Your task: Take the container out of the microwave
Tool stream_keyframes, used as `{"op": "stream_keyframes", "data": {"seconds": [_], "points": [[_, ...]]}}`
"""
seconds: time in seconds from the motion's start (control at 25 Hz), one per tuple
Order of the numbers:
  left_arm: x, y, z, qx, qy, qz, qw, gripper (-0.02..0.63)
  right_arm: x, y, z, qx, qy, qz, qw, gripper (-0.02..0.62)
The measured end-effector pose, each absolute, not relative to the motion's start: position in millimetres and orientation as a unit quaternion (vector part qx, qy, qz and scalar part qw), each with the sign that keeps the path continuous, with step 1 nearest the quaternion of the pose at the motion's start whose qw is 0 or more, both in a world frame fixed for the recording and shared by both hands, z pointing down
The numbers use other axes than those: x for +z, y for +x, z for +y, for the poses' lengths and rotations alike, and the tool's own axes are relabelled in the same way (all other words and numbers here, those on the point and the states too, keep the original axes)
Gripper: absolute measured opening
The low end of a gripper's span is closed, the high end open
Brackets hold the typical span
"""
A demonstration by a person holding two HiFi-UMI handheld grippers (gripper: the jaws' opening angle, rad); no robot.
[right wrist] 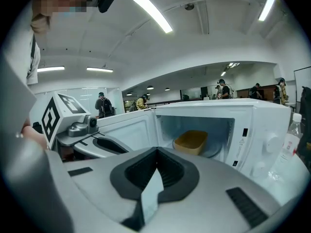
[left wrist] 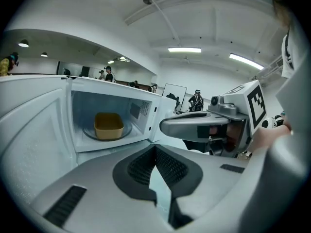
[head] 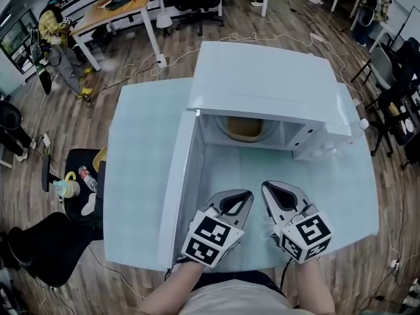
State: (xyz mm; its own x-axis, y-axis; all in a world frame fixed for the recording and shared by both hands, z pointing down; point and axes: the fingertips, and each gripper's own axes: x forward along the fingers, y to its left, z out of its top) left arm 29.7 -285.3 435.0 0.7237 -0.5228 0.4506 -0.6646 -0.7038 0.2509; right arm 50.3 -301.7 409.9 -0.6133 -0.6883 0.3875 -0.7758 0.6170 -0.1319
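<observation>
While the microwave stands on the pale blue table with its door swung wide, the person holds both grippers side by side over the tabletop in front of the open cavity, outside it and touching nothing.

The container, a tan, round-cornered tub with an open top, sits upright on the round glass plate inside the microwave. From where the grippers hang it lies at twelve o'clock, well apart from both. Along the left gripper's jaws it shows at about ten o'clock; along the right gripper's jaws, at about one o'clock.

The left gripper has its jaws brought together at the tips. Only a thin wedge of table shows behind the meeting point, and nothing is caught between them. The open door stands just beside it at nine o'clock.

The right gripper is likewise closed tip to tip and carries nothing. It sits just beside its partner at three o'clock, the two noses angled slightly toward each other but not touching. Each one bears its marker cube at the near end, at six o'clock, by the person's forearms.

A clear bottle stands near the microwave's control side, at three o'clock of the cavity. Beyond the table, at eleven o'clock, is a wooden desk.
</observation>
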Motion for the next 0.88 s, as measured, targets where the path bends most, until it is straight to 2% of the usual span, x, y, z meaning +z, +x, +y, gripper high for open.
{"op": "stream_keyframes", "data": {"seconds": [0.28,0.56,0.88], "points": [[445.9,23.2,-292.4,0.192,0.904,-0.333,0.185,0.014,424.7,37.3,-326.2,0.123,0.396,-0.89,0.188,0.011],[458.6,13.9,-304.4,0.189,0.9,-0.338,0.199,0.014,445.9,31.2,-353.2,0.11,0.394,-0.884,0.224,0.011],[468.6,1.2,-309.7,0.208,0.896,-0.338,0.198,0.014,453.8,20.6,-386.0,0.104,0.379,-0.887,0.242,0.011]]}}
